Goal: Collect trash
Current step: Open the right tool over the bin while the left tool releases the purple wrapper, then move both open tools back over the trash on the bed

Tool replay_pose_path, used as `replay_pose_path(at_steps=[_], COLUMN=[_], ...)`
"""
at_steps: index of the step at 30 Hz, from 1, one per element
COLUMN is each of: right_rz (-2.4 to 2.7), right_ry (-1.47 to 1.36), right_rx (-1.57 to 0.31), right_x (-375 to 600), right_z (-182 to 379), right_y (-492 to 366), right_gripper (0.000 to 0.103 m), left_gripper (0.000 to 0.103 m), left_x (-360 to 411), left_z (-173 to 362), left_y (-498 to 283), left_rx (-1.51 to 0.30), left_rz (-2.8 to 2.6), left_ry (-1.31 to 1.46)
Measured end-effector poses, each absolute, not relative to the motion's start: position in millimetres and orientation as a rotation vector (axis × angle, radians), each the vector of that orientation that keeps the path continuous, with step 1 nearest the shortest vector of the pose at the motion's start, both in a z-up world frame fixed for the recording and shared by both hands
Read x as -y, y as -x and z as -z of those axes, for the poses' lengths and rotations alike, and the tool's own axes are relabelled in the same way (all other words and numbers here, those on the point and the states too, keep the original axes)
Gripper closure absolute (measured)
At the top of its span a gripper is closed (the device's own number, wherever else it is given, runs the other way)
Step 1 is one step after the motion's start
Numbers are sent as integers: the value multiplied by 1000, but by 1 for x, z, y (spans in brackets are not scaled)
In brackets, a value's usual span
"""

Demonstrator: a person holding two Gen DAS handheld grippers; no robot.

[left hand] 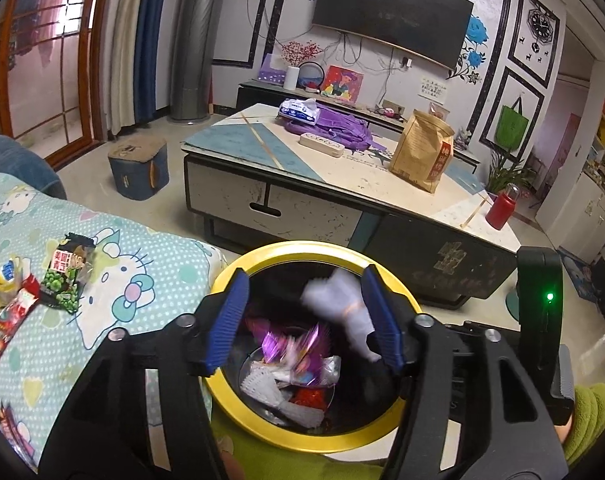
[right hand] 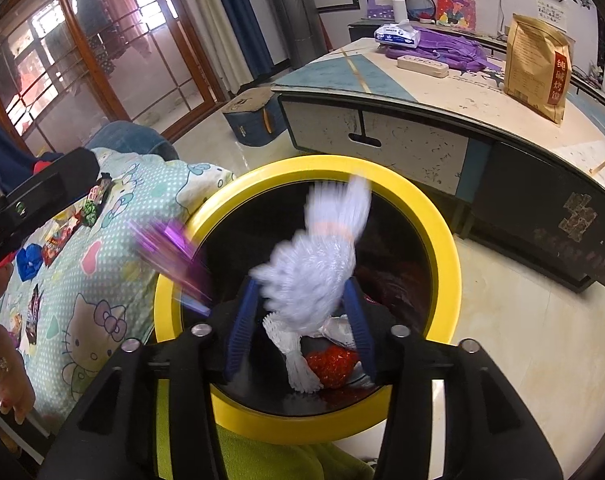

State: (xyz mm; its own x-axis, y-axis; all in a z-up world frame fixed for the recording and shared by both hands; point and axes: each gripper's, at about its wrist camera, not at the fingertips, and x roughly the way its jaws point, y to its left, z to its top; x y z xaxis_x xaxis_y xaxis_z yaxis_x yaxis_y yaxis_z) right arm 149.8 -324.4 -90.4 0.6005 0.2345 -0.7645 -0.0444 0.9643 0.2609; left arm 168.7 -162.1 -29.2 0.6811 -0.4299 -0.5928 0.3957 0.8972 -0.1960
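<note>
Falling white foam net (right hand: pixel 322 256) between open jaws.

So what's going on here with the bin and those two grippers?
A person holds both grippers over a round black trash bin with a yellow rim. The left gripper and right gripper are open, and a blurred white foam net and purple wrapper are dropping in. More snack wrappers wait on the cartoon-print bedding.

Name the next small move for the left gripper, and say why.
Probably swing the left gripper back to the wrappers on the blanket: its jaws stand open over the yellow-rimmed bin, the purple wrapper is already falling in, and more trash remains.
</note>
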Motion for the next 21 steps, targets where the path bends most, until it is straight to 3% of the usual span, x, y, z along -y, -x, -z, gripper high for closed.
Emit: replay_pose_path(at_steps=[11,18,21], right_rz=[-158,-171,-174], right_ry=[-222,-228,-225], right_rx=[-882,-819,-794], right_x=[324,323,321], right_z=[83,71,65], right_y=[-147,-141,-139], right_gripper=[50,42,40], left_gripper=[23,11,11], left_x=[148,137,132], left_z=[20,13,9], left_y=[-164,-158,-154], left_rx=[-677,-665,-649], left_rz=[435,401,377], left_ry=[103,115,108])
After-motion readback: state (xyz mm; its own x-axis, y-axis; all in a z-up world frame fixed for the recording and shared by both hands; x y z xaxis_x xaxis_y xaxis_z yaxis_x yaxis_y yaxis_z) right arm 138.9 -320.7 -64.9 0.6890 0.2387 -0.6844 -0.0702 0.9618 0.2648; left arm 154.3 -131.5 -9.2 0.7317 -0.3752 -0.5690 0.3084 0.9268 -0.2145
